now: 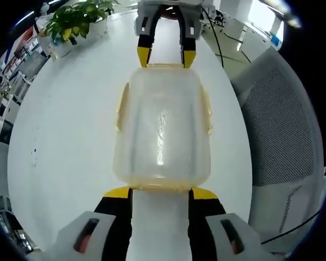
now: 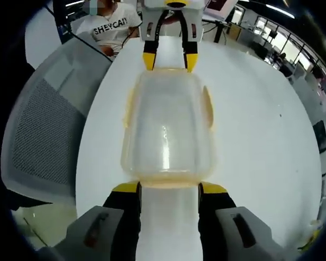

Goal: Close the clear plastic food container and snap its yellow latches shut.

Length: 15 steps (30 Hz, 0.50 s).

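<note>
A clear, rounded rectangular plastic food container (image 1: 162,130) sits on the white round table (image 1: 70,136), lid on top, with pale yellow latches (image 1: 121,106) lying along its long sides. Whether those latches are snapped down I cannot tell from here.

In the left gripper view, the left gripper (image 1: 160,196) comes up at the near short end of the container, its two black jaws with yellow tips spread apart and released, the tips just at the container's near edge, one on each side of a strip of bare table. At the far short end the right gripper (image 1: 166,57) faces it, jaws also parted, yellow tips touching or just beside the far rim.

The right gripper view shows the same arrangement from the opposite end: the right gripper (image 2: 168,190) with jaws spread wide, holding nothing, tips at the container's (image 2: 167,128) near edge, and the left gripper (image 2: 168,61) across from it at the far rim.

A grey mesh-backed chair (image 1: 277,125) stands just beside the table. A green potted plant (image 1: 76,19) sits at the table's far edge in the left gripper view. Beyond the table in the right gripper view, a person in a white printed T-shirt (image 2: 111,27) sits.
</note>
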Motion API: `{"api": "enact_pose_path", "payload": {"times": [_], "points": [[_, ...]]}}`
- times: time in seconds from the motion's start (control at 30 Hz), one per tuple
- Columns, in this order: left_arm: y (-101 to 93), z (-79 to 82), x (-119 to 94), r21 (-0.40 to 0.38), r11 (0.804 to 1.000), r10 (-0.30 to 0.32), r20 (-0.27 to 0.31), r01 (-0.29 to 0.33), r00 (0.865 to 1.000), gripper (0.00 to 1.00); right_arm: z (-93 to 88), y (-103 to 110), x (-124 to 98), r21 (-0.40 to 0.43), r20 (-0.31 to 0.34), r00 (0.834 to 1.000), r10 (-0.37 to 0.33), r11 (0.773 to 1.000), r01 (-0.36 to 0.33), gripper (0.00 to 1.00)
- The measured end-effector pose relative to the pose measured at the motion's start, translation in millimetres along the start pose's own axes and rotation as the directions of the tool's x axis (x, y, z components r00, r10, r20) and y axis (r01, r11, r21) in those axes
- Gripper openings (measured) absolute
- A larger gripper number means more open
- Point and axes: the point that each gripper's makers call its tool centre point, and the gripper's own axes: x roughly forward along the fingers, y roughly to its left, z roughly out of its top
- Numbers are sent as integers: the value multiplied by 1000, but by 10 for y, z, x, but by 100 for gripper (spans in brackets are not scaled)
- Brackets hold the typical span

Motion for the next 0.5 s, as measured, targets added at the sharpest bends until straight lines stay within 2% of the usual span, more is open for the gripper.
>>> {"api": "enact_pose_path", "payload": {"times": [0.13, 0.17, 0.2, 0.23, 0.27, 0.37, 0.4, 0.43, 0.47, 0.5], "points": [[-11, -39, 3, -7, 1000, -1, -14, 1, 1000, 34, -27, -19, -51, 50, 16, 1000, 9, 999, -10, 38], [-14, -53, 1, -13, 1000, 1, -15, -1, 1000, 34, -26, -28, -66, 61, 26, 1000, 4, 998, -6, 40], [-19, -87, -4, -30, 1000, 2, -17, -2, 1000, 35, -9, -79, -86, 83, 52, 998, -29, 996, 24, 46], [-23, -117, -14, -47, 999, 2, -16, -3, 1000, 35, -13, -73, -102, 109, 62, 998, -27, 994, 20, 48], [-12, -157, -36, -82, 997, 14, -6, -14, 1000, 36, -35, -27, -129, 149, 68, 998, -3, 989, -7, 44], [-19, -201, -110, -226, 974, 29, 59, -15, 998, 38, -73, -26, -195, 227, 106, 994, -19, 974, -6, 38], [-4, -210, -140, -280, 960, 42, 82, -18, 996, 37, -86, -16, -215, 287, 126, 992, -27, 958, -11, 38], [27, -244, -165, -372, 928, 62, 86, -26, 994, 37, -69, -27, -225, 340, 156, 987, -42, 940, -14, 39], [-2, -291, -207, -496, 868, 54, 85, -4, 995, 37, -46, -42, -230, 400, 187, 980, -60, 916, -20, 41], [-32, -249, -225, -522, 852, 44, 133, 32, 990, 38, -43, -34, -234, 470, 210, 975, -67, 882, -41, 42]]}}
